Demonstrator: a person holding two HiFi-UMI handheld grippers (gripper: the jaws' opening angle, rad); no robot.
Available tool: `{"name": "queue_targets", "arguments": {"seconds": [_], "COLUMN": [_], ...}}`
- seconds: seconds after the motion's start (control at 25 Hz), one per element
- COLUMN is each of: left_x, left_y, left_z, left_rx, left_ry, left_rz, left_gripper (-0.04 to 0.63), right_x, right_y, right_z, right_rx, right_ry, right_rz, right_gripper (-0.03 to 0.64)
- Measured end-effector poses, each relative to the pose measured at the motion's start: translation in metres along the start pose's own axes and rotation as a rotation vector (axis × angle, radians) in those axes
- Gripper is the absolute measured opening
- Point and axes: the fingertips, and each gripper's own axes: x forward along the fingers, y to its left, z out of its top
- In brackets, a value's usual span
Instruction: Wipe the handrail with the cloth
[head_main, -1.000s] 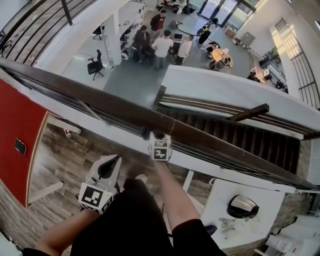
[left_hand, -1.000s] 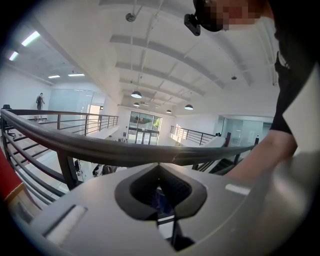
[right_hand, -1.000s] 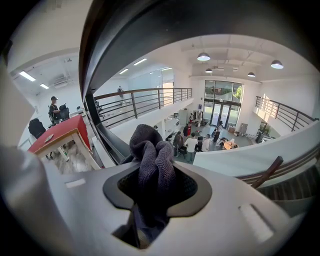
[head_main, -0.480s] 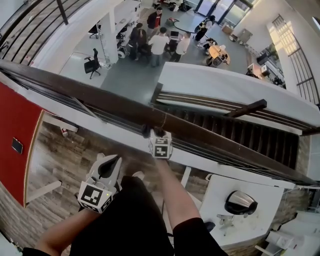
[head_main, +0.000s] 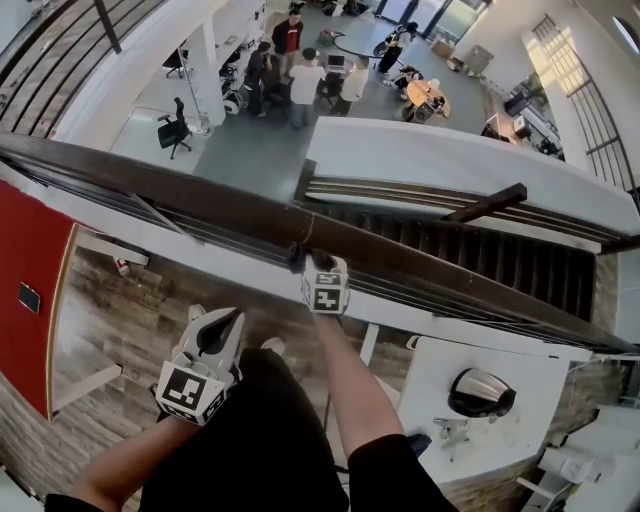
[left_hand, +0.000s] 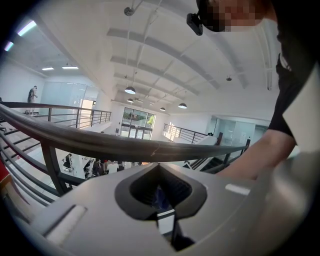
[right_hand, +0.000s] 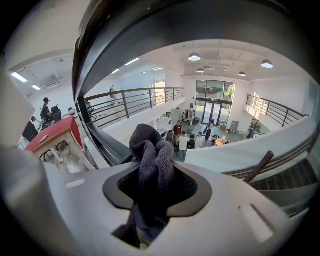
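The dark brown handrail (head_main: 190, 195) runs across the head view from upper left to lower right. My right gripper (head_main: 307, 262) is pressed against its near side at the middle, shut on a bunched dark grey cloth (right_hand: 152, 160). In the right gripper view the cloth sticks out past the jaws and the handrail (right_hand: 150, 30) arches close overhead. My left gripper (head_main: 218, 328) hangs back below the rail near my body, shut with nothing in it. In the left gripper view the handrail (left_hand: 100, 142) crosses ahead, clear of the jaws.
Beyond the rail is a drop to a lower floor with several people (head_main: 300, 75) and office chairs. A staircase (head_main: 470, 255) descends at the right. A red panel (head_main: 30, 260) stands at the left, and a white desk (head_main: 480, 390) at the lower right.
My right gripper with the cloth has slid a little to the right along the handrail. The left gripper has stayed where it was.
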Motion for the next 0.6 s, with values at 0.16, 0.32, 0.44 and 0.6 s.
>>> {"name": "queue_targets", "arguments": {"seconds": [0.16,0.32,0.44,0.6], "left_x": [0.003,0.006,0.008,0.007], "left_y": [-0.009,-0.012,-0.013,-0.015], "left_z": [-0.002,-0.003,-0.002,-0.003], "left_rx": [-0.003,0.002,0.005,-0.004], "left_ry": [0.003,0.002,0.0,0.011], "left_rz": [-0.019,-0.038,-0.05,-0.073], "left_gripper": [-0.002,-0.002,-0.002,-0.002], "right_x": [-0.007,-0.013,-0.018,-0.023], "right_y": [-0.014,-0.029,-0.04,-0.047], "right_z": [-0.003,-0.009,-0.013,-0.016], "right_rx": [0.016,0.03,0.042,0.05], "right_ry": [-0.001,-0.004,-0.006,-0.001], "right_rz": [-0.021,-0.05,-0.071,-0.086], "right_gripper": [0.121,0.121,0.121,0.121]}}
